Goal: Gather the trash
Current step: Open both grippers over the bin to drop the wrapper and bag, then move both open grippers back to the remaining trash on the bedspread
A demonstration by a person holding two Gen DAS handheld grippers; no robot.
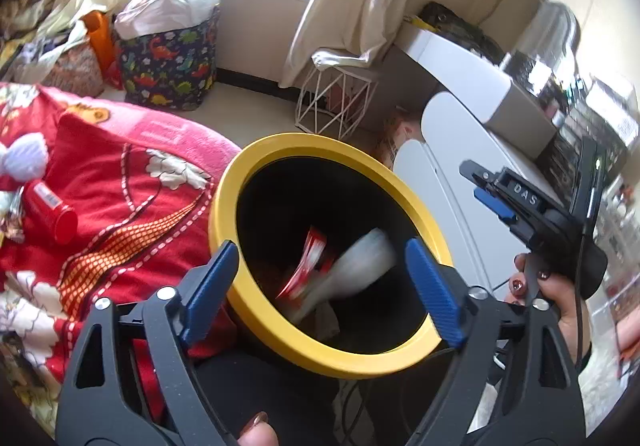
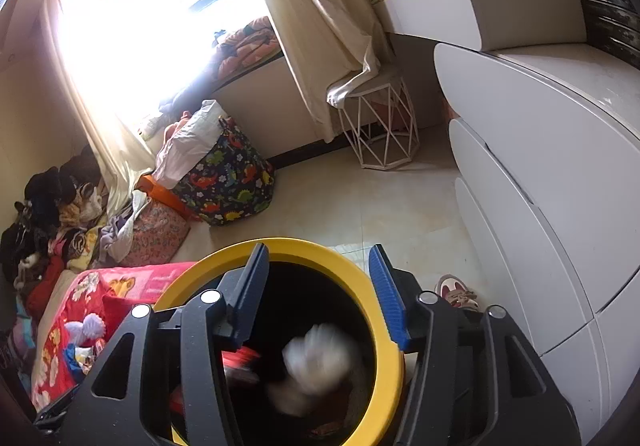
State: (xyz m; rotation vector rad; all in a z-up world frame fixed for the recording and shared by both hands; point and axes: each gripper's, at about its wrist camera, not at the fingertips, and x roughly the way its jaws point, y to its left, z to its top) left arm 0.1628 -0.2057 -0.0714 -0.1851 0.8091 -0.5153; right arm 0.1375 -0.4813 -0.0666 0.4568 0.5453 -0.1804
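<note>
Both hand-held grippers, left (image 1: 322, 286) and right (image 2: 320, 292), gape wide and empty above a yellow-rimmed bin (image 1: 256, 310). A blurred white bottle (image 1: 352, 270) inside it slants, neck down-left. Only the left view shows a red cup (image 1: 52, 212) lying on the bed (image 1: 132, 198).

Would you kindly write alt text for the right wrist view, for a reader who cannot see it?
The right gripper hangs open and empty over a yellow-rimmed black trash bin, where a blurred white item and red packaging show inside. Beyond are a dinosaur-print bag, a white wire stool, a white dresser and a bright window.
</note>
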